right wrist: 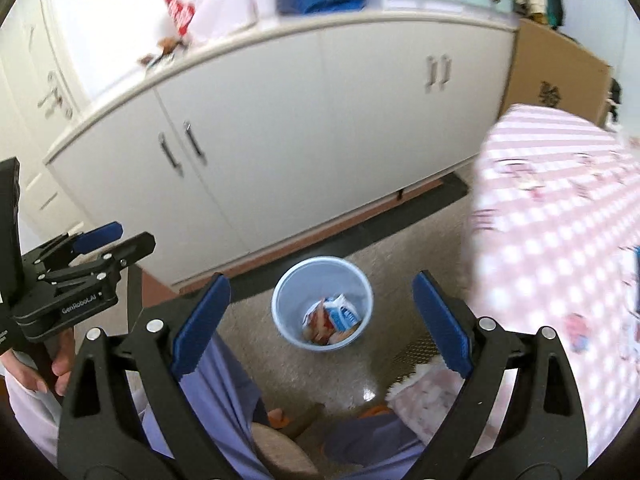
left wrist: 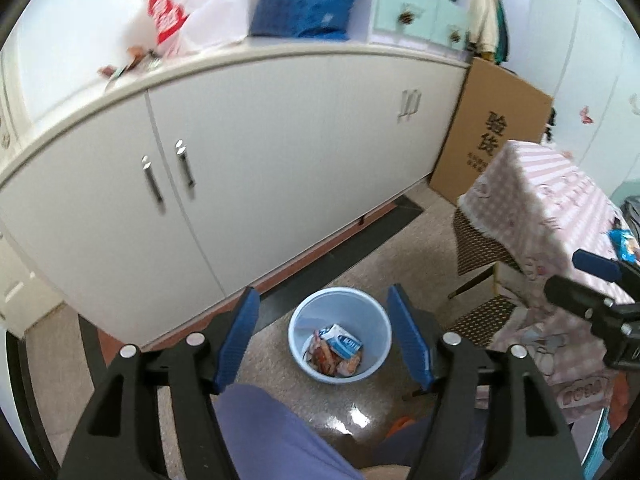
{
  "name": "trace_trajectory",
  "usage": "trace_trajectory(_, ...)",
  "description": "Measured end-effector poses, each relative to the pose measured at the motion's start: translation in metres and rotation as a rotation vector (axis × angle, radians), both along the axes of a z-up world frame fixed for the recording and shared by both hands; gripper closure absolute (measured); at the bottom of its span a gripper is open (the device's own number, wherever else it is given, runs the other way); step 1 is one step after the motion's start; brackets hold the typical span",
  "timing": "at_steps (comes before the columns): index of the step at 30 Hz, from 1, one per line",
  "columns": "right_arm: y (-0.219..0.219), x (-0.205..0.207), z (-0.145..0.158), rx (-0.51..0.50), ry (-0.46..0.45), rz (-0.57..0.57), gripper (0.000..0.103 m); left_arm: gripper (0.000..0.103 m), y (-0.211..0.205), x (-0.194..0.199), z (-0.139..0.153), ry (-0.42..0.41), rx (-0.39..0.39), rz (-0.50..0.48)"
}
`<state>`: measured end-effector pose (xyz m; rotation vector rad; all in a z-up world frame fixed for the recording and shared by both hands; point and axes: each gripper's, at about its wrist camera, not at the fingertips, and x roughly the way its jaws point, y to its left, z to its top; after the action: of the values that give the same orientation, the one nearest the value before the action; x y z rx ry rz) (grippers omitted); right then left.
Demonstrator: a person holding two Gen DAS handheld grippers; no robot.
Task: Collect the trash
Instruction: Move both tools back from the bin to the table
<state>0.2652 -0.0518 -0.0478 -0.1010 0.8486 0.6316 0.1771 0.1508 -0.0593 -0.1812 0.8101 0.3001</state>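
Observation:
A light blue waste bin (left wrist: 308, 312) stands on the floor in front of the white cabinet; it also shows in the right wrist view (right wrist: 284, 292). It holds a blue-white carton (left wrist: 342, 340) and red wrappers (left wrist: 326, 360). My left gripper (left wrist: 322, 300) is open and empty, held high above the bin. My right gripper (right wrist: 322, 286) is open and empty too, also above the bin. The right gripper shows at the right edge of the left wrist view (left wrist: 576, 280), and the left gripper at the left of the right wrist view (right wrist: 120, 240).
A long white cabinet (left wrist: 280, 140) runs behind the bin, with plastic bags (left wrist: 176, 4), a blue bag (left wrist: 308, 4) and small wrappers (left wrist: 128, 64) on top. A pink checked tablecloth (left wrist: 552, 208) covers a table at right. A cardboard box (left wrist: 492, 132) leans behind it. My legs are below.

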Motion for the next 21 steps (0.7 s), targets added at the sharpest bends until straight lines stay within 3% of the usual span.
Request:
trace_trajectory(10,-0.114,-0.009,0.024,0.049,-0.085,-0.279,0.012,0.033,-0.088,0.022,0.032,-0.094,0.024,-0.21)
trace_trajectory(21,-0.238,-0.007,0.021,0.038,-0.084,-0.569,0.012,0.033,-0.208,0.07,0.028,-0.084,-0.007,-0.485)
